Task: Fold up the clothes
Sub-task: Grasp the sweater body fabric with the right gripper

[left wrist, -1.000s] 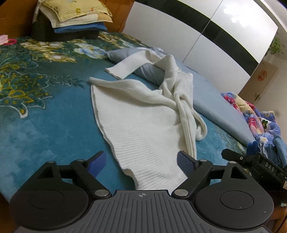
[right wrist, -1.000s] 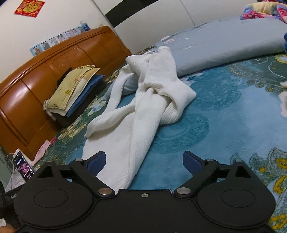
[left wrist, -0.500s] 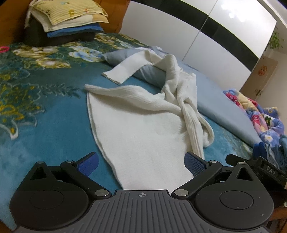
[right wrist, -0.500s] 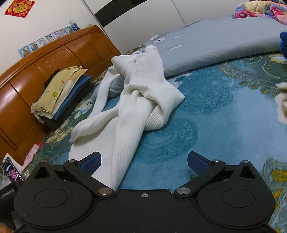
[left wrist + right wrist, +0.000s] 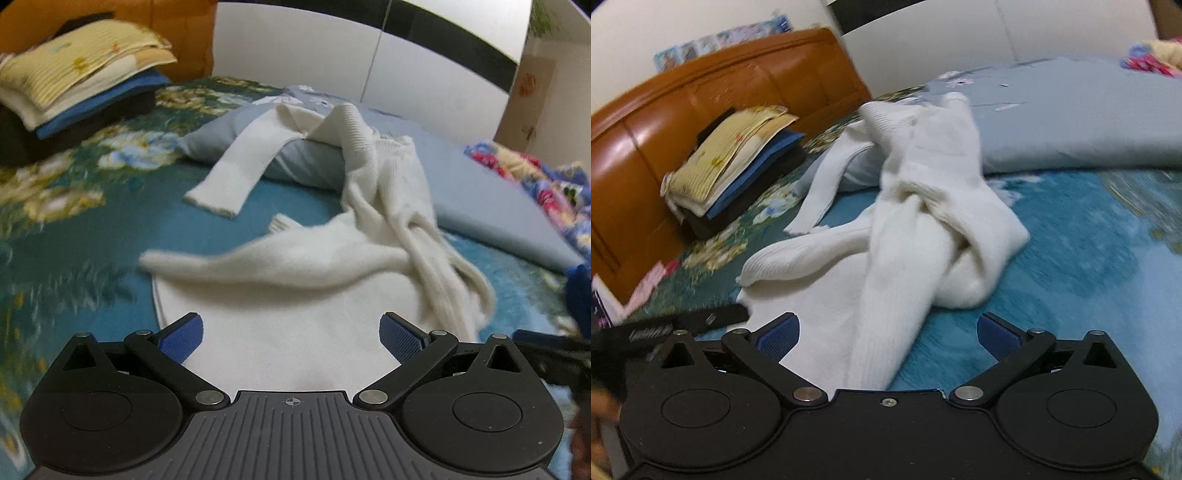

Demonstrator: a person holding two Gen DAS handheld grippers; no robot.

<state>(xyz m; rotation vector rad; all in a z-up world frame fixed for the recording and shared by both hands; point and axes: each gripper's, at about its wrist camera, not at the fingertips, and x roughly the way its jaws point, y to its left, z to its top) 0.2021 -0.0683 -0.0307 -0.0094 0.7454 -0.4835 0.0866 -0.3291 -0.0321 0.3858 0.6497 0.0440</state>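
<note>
The white sweater (image 5: pixel 295 325) lies tangled and unfolded; both the left gripper (image 5: pixel 291 334) and right gripper (image 5: pixel 888 334) are held wide, empty. Untwisting is called for first.

A teal floral bedspread (image 5: pixel 74 266) covers the bed. A pale blue quilt (image 5: pixel 1071 122) lies bunched across its far side. Against the orange-brown wooden headboard (image 5: pixel 665 122) sits a stack of folded textiles (image 5: pixel 74 81): yellow on top, then cream, blue and black. Small photos (image 5: pixel 720 40) line the wall above the headboard. A bright flowered blanket (image 5: pixel 535 184) lies beyond the quilt, and white wardrobe doors (image 5: pixel 295 48) with a black band stand behind
</note>
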